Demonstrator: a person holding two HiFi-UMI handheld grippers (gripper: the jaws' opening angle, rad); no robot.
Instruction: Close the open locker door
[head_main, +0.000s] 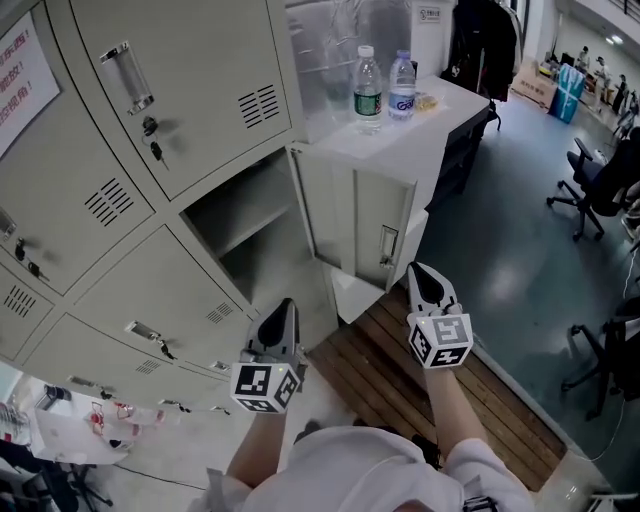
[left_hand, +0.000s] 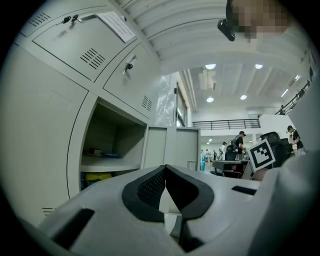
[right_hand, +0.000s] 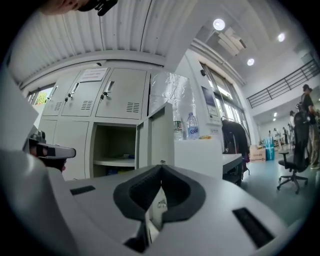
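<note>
The open locker door swings out to the right of its compartment, its recessed handle facing me. A shelf divides the compartment; items lie inside it in the left gripper view. My right gripper is shut and empty, its tips just right of and below the door's handle, apart from it. My left gripper is shut and empty, below the compartment near the locker beneath. The left gripper view shows the door and the compartment ahead. In the right gripper view the door stands edge-on straight ahead.
Neighbouring locker doors are closed, some with keys hanging. Right of the door stands a white cabinet with two water bottles on top. A black coat hangs behind. Office chairs stand at the right. Wooden boards lie underfoot.
</note>
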